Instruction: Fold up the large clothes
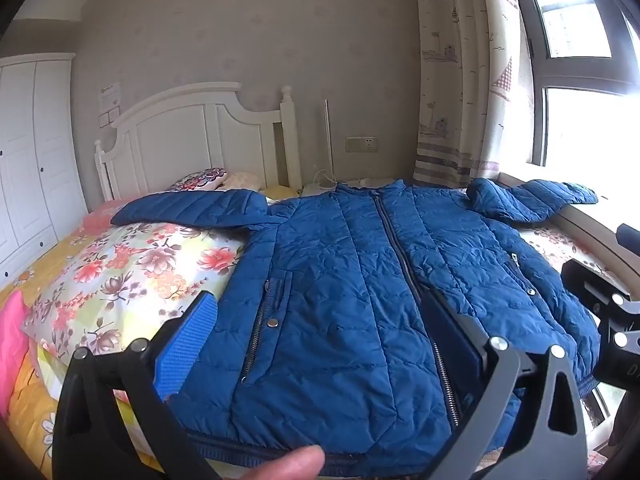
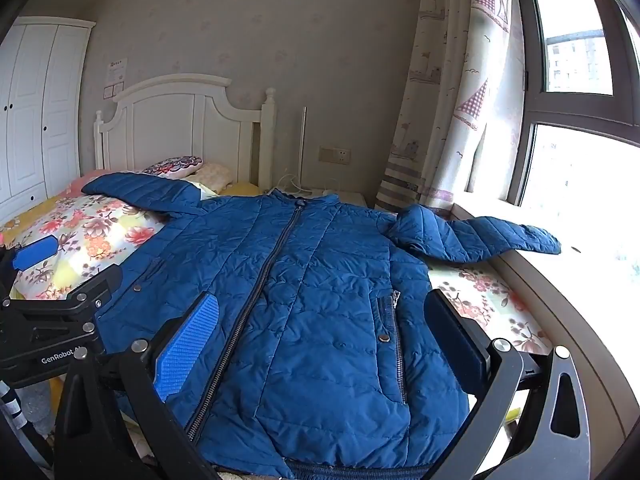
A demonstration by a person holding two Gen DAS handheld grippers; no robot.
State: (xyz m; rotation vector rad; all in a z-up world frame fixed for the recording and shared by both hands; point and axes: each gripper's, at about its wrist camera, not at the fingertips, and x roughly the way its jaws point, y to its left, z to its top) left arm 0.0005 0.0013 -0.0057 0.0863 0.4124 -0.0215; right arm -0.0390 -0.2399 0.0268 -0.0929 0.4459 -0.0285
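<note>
Your jacket [image 1: 360, 288] lies front-up and zipped across the flowered quilt [image 1: 120, 272] at the window side of the bed, collar toward the headboard [image 1: 192, 136] and hem toward you, which is the flat, squared start a fold needs. The zip [image 2: 256, 292] runs straight down the middle, so it can serve as your centre line. Both sleeves are spread outward: one [image 1: 188, 208] rests over the quilt toward the pillows, the other [image 2: 480, 236] is bent at the elbow and drapes onto the windowsill [image 2: 568, 304], so that one will probably want gathering in first. Your left gripper [image 1: 320, 344] hovers above the hem on its own half of the jacket, jaws at their widest and nothing between them; your fingertip [image 1: 292, 464] shows at the bottom edge of that view. Your right gripper [image 2: 324, 344] does the same over the pocket side by the window, jaws equally wide and empty. Holding them side by side over the hem, tilted down, suits a two-handed start, and no fold looks to have been made yet. Farther off stand the wardrobe [image 1: 28, 152], curtain [image 1: 460, 80] and window [image 2: 580, 40].
</note>
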